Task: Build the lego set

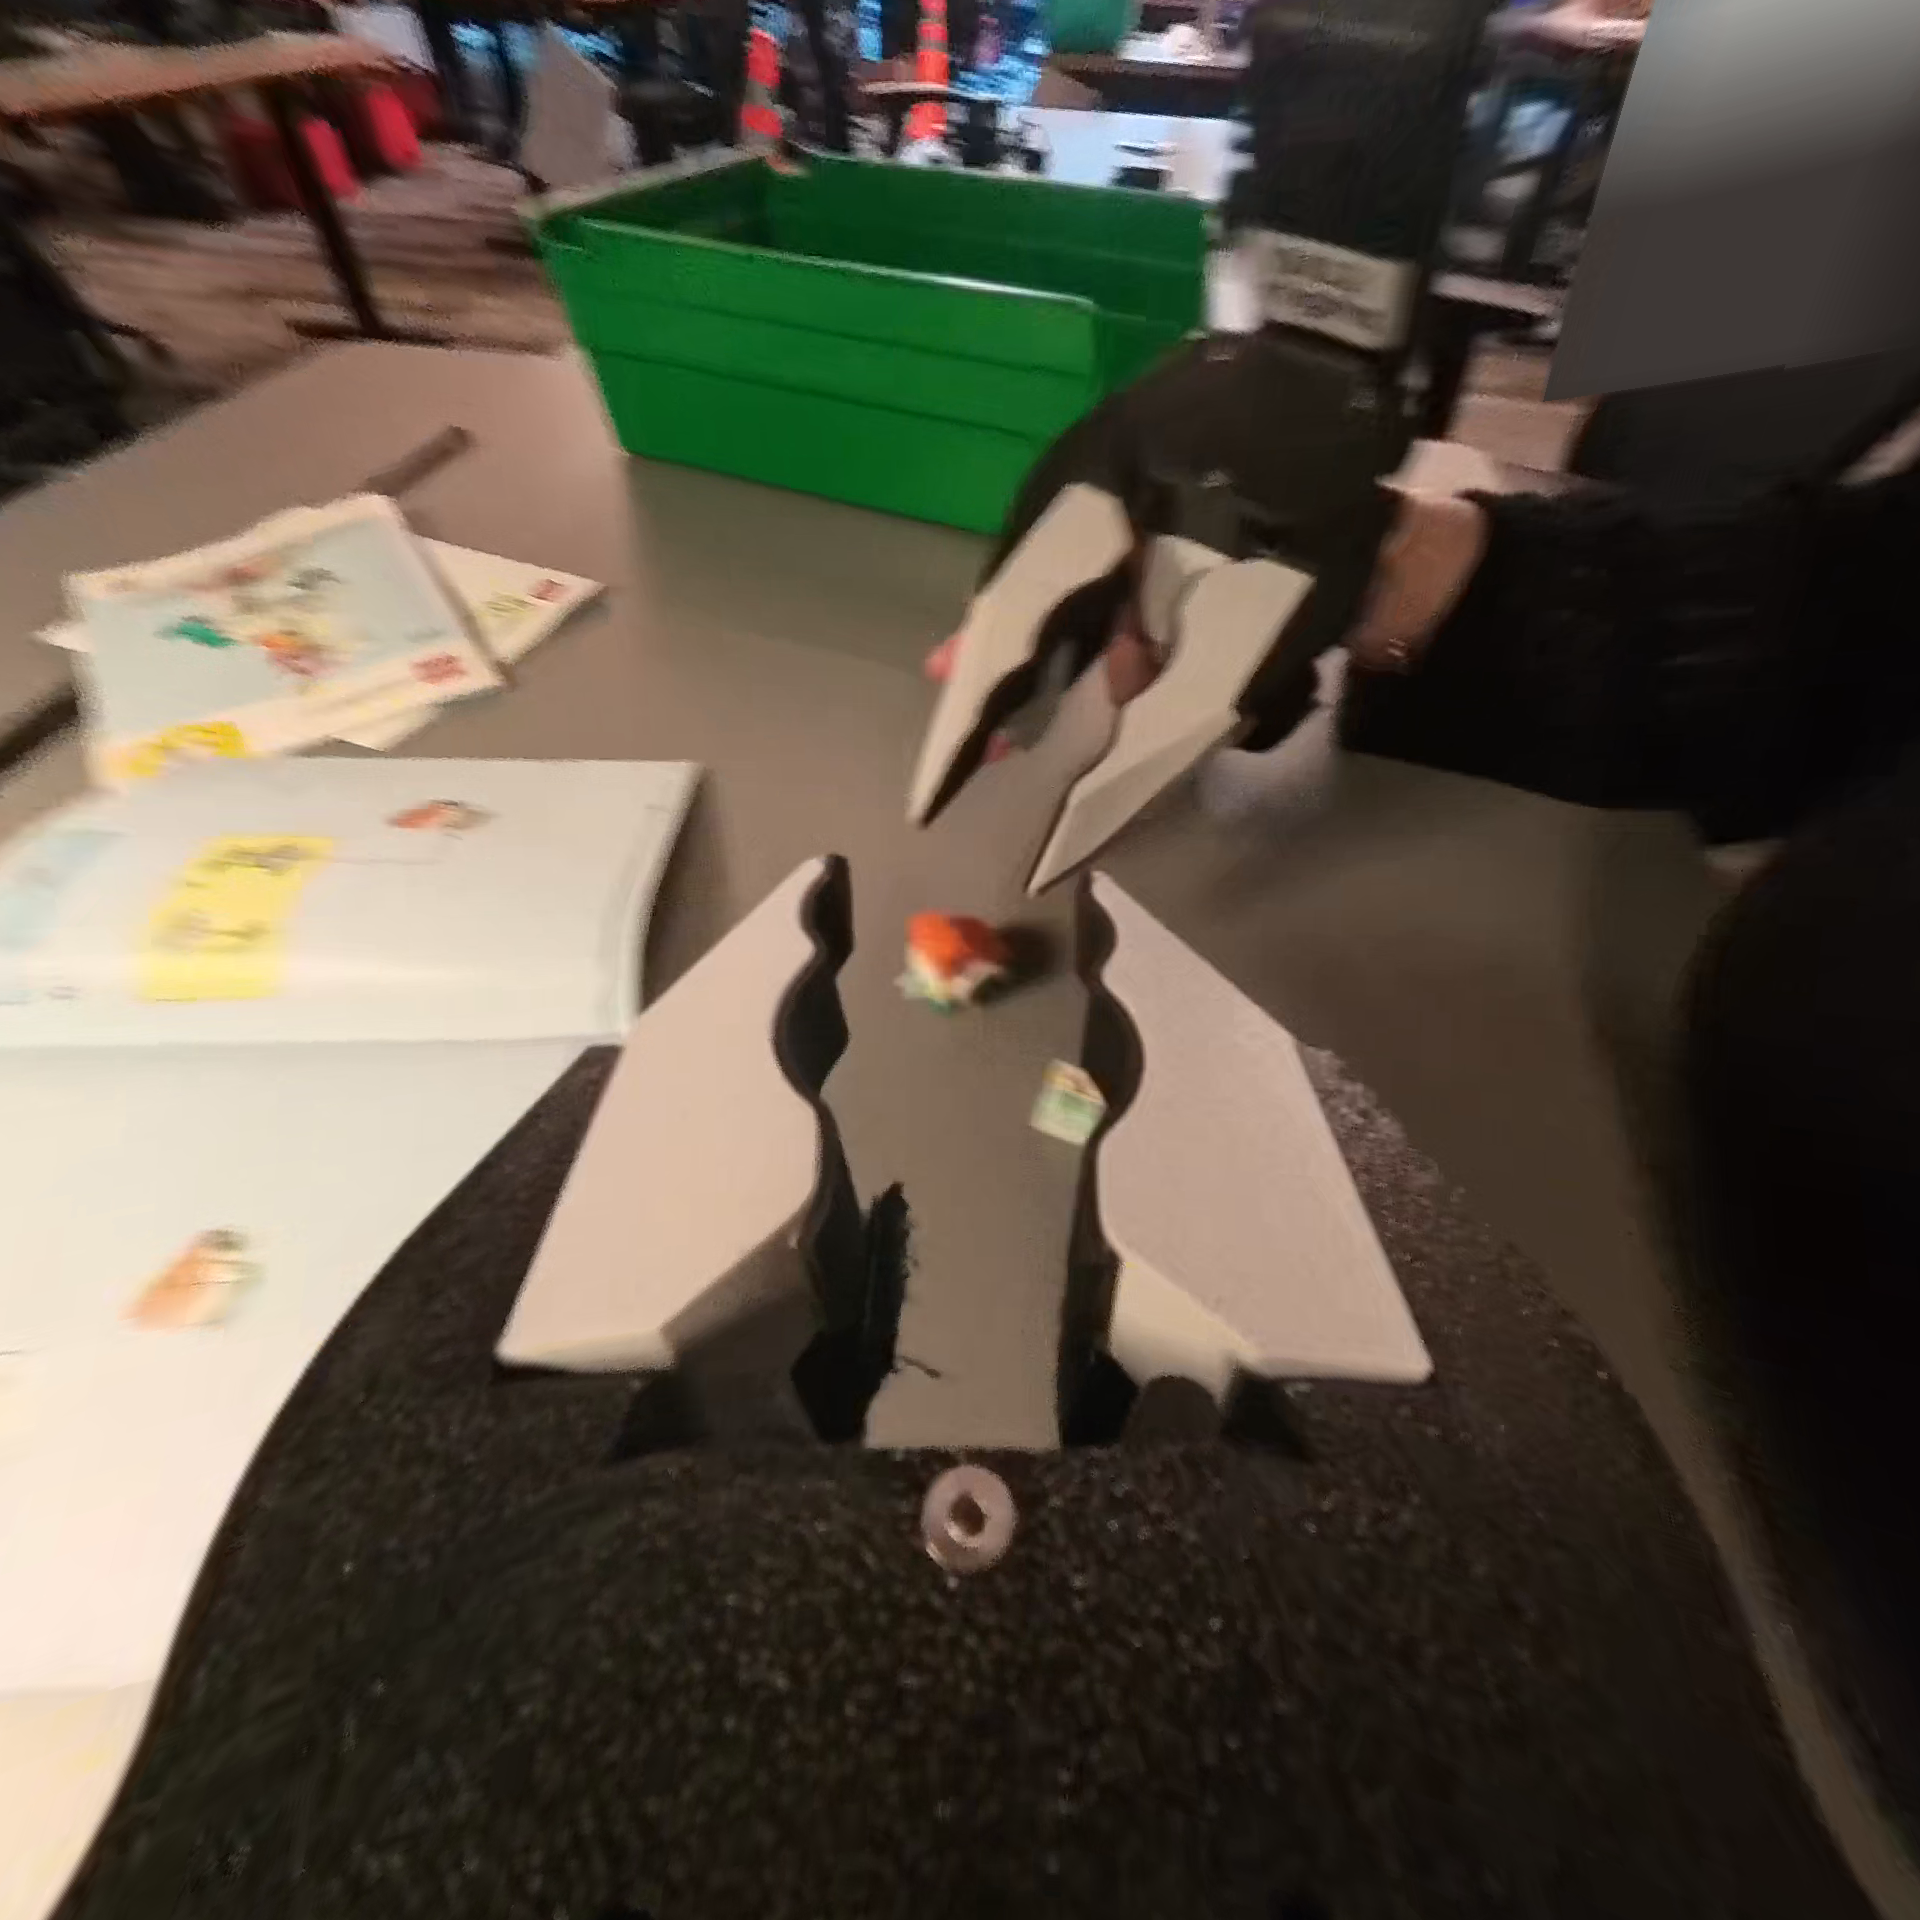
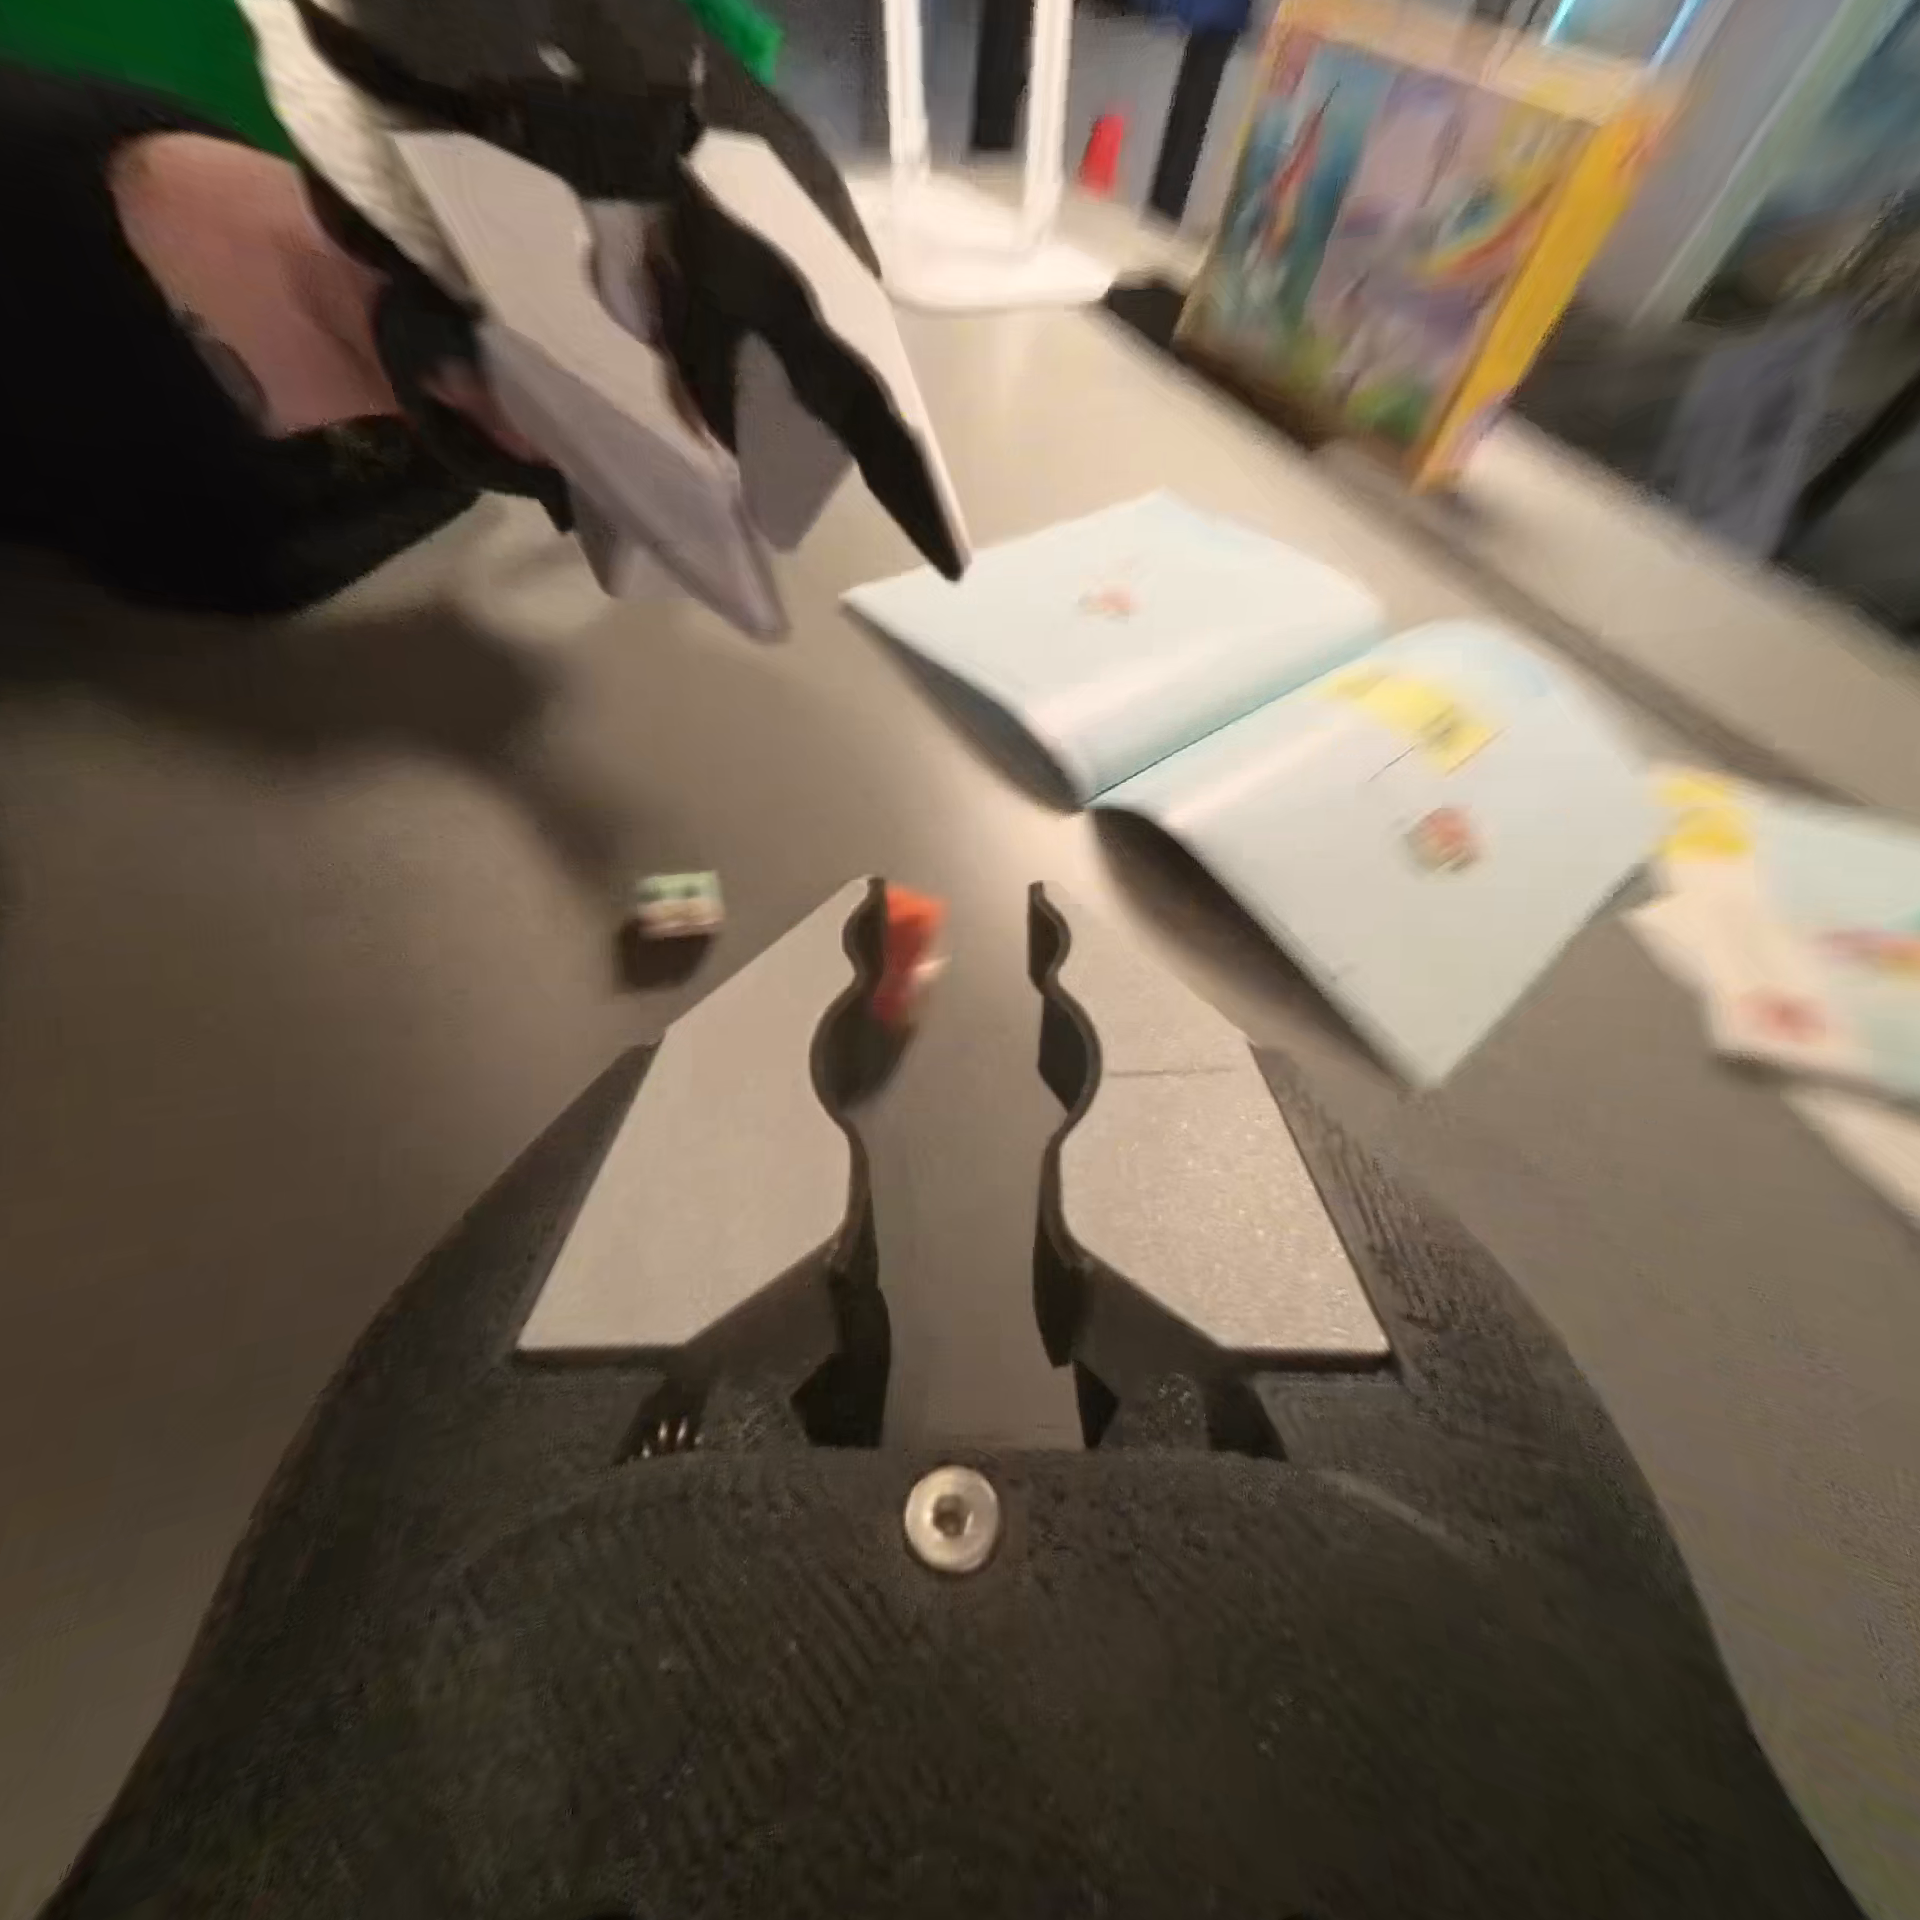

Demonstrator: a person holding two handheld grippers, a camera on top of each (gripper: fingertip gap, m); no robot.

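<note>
Grey tabletop (image 1: 727,582) carries a green bin (image 1: 831,312) at upper centre and an open instruction booklet (image 1: 312,904) at left. Left tool (image 1: 961,883) and right tool (image 2: 951,899) both spread, empty, above the tabletop. Orange lego piece (image 1: 956,956) lies mid-frame between the left tool's tips, small pale brick (image 1: 1065,1107) just beside the right-hand finger.

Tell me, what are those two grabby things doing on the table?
A person is building a Lego set with two handheld grippers. Both the left gripper and the right gripper are open and empty, closing in on a small orange Lego assembly on the grey table. A tiny green piece lies nearby, beside the open instruction booklet.
</note>
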